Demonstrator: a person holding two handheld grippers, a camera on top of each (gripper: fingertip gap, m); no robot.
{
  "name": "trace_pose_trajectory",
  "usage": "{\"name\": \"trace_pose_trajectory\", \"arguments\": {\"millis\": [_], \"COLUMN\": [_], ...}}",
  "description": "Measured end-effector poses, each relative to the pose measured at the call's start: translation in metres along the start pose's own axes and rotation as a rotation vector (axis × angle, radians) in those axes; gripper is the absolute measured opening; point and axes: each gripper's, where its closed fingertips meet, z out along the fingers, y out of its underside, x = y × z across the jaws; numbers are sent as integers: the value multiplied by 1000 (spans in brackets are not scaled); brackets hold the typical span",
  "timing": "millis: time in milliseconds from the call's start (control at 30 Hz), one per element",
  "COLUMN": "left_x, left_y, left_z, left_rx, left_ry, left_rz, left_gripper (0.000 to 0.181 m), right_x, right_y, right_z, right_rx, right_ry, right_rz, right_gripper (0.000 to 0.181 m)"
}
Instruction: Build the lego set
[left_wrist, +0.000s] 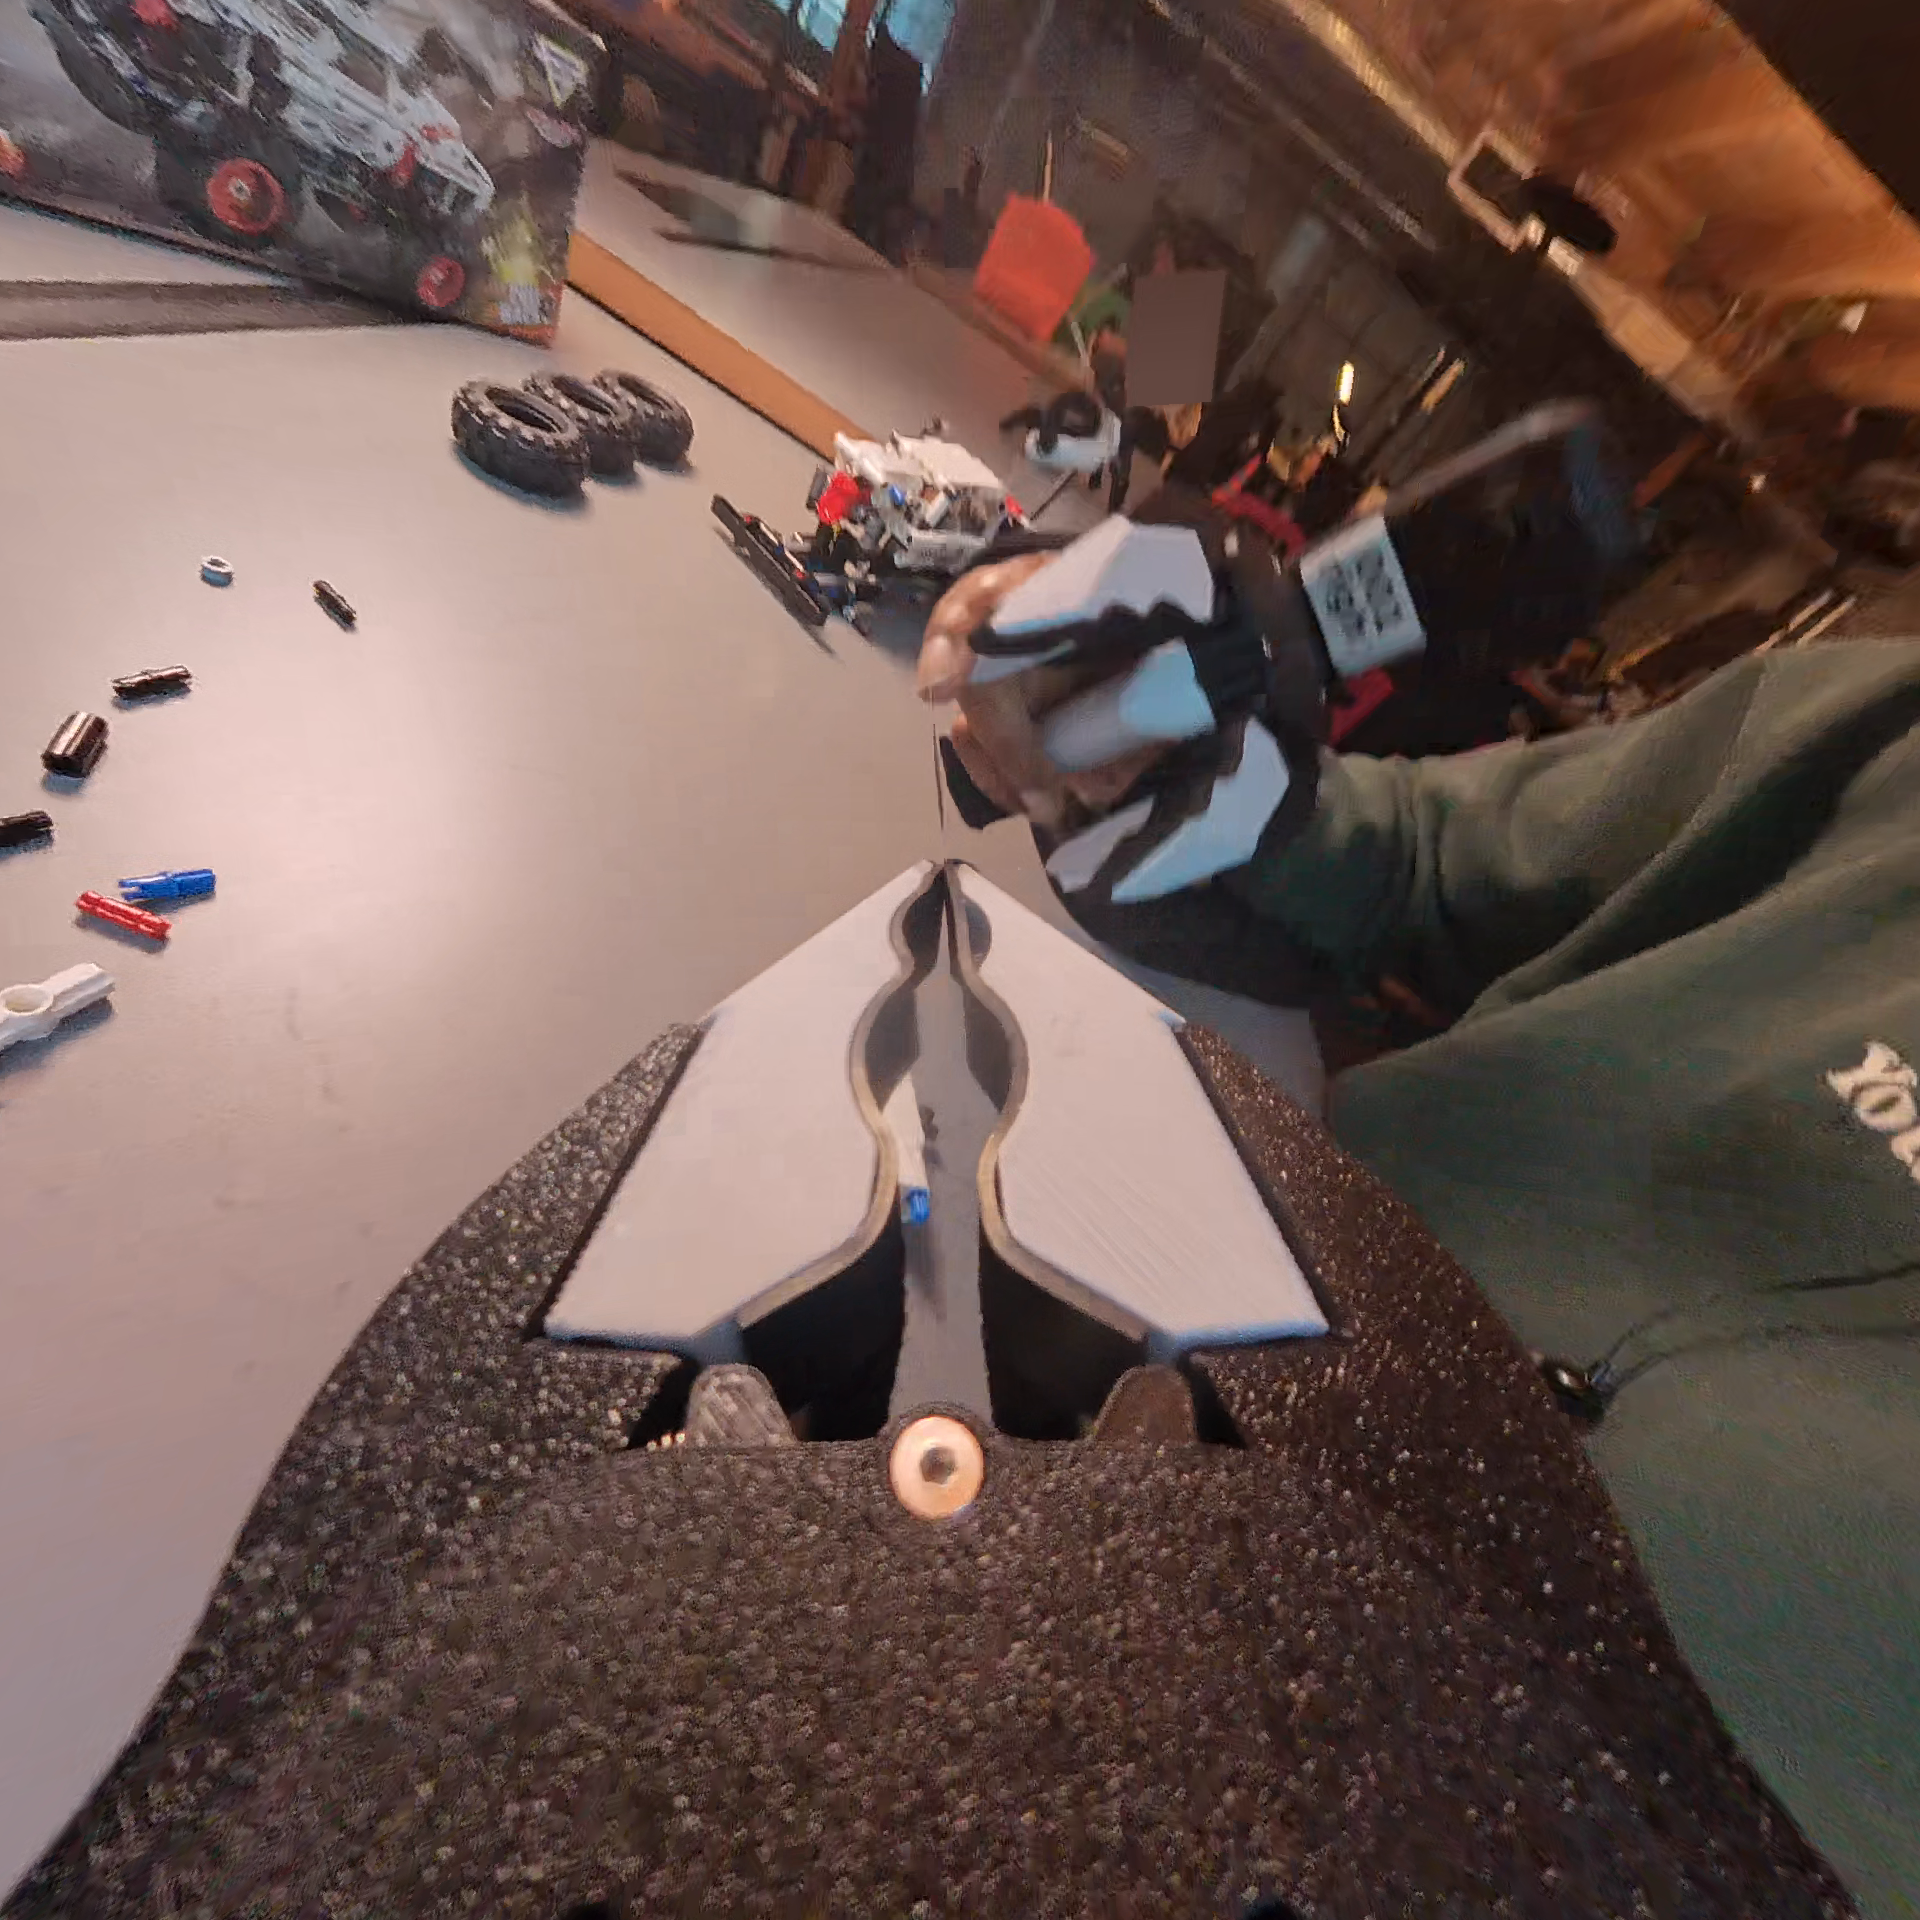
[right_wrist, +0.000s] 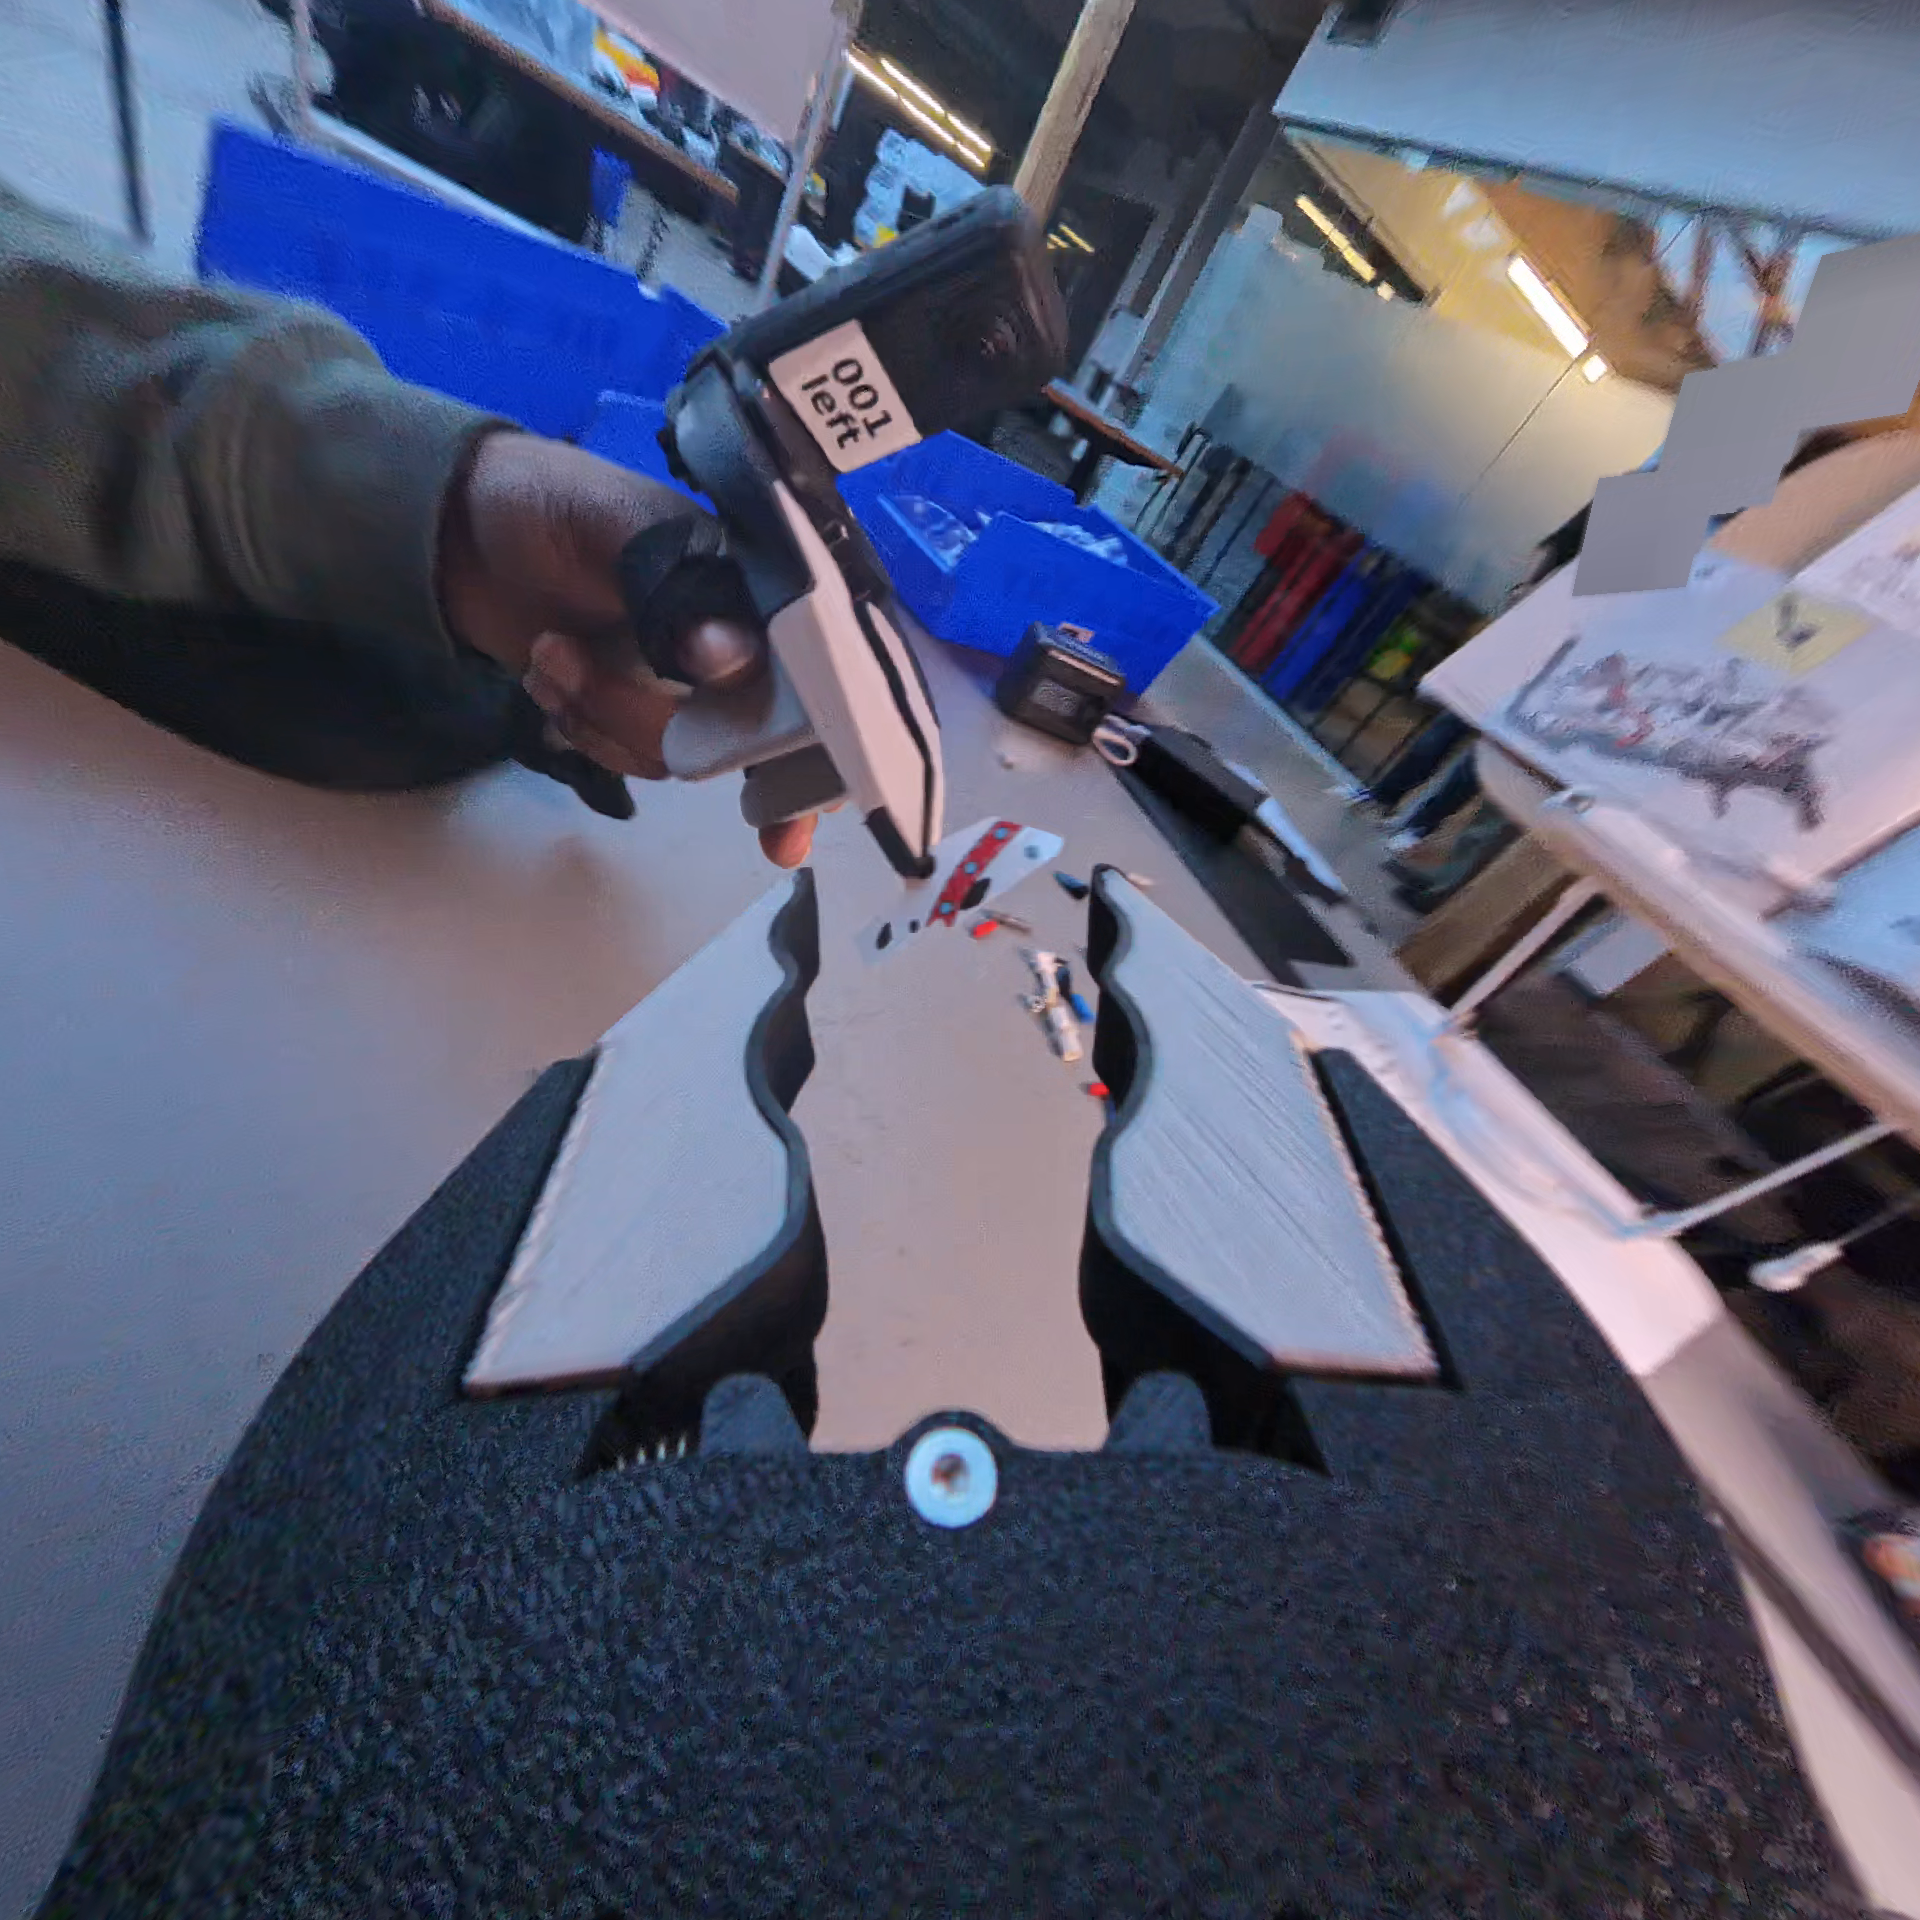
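1. The lego box (left_wrist: 312, 156) is cut off by the top and left edges.
2. A white beam (left_wrist: 47, 1003) runs off the left edge.
3. The right gripper (left_wrist: 1049, 769) is motion-blurred.
4. The sticker sheet (right_wrist: 961, 883) is edge-on, partly hidden by the left gripper (right_wrist: 914, 868).

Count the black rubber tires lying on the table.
3. The tires sit in a touching row near the set's box: nearest, middle, farthest. Others may be out of view.
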Motion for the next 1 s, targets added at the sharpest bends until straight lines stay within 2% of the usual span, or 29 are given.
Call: {"name": "trace_pose_trajectory", "arguments": {"millis": [100, 200, 300, 467, 500, 567, 633, 1000], "left_x": [6, 13, 17, 17, 17, 17, 19, 20], "left_y": [18, 29, 37, 40, 40, 40, 41, 45], "left_z": [1, 7, 15, 18, 17, 17, 18, 20], "left_rx": [-129, -198, -258, -262, -261, -265, -266, -284], "left_ry": [44, 112, 143, 164, 167, 167, 174, 177], "left_rz": [41, 33, 52, 28, 24, 26, 26, 27], "left_gripper": [0, 0, 0, 0, 0, 0, 0, 0], "right_x": [7, -7, -13, -8, -5, -4, -6, -17], "right_y": [7, 18, 20, 22, 23, 25, 26, 27], "right_z": [-16, -31, -34, -35, -34, -33, -31, -29], "right_rx": [-29, -89, -89, -98, -101, -121, -133, -148], "right_ry": [-169, -365, -419, -396, -379, -384, -394, -450], "right_rz": [291, 457, 500, 491, 505, 542, 558, 629], "right_gripper": [45, 34, 1, 0, 5, 26, 33, 17]}}
